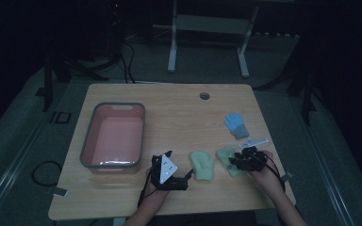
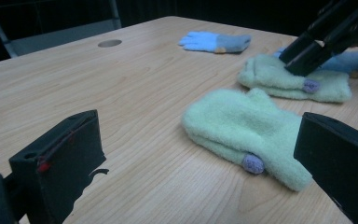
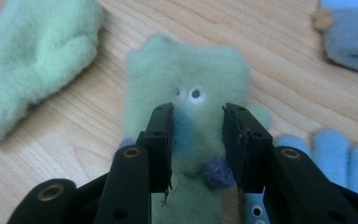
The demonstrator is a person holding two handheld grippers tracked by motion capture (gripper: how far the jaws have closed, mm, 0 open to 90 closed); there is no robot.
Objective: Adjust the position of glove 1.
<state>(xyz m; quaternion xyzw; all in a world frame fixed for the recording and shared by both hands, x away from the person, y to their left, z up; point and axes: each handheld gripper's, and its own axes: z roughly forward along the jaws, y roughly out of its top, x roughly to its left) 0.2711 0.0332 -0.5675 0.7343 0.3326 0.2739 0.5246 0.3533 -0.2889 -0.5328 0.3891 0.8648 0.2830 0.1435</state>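
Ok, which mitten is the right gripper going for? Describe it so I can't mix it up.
Start at the pink tub on the wooden table, then go right past the first green mitten. The second green mitten lies under the right gripper, with two white eyelets, beside a blue glove.

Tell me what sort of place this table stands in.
Probably a lab or workshop set up for recording, dimly lit. A plain wooden table stands on grey carpet, cables trail over the floor, and the white legs of a bench stand behind.
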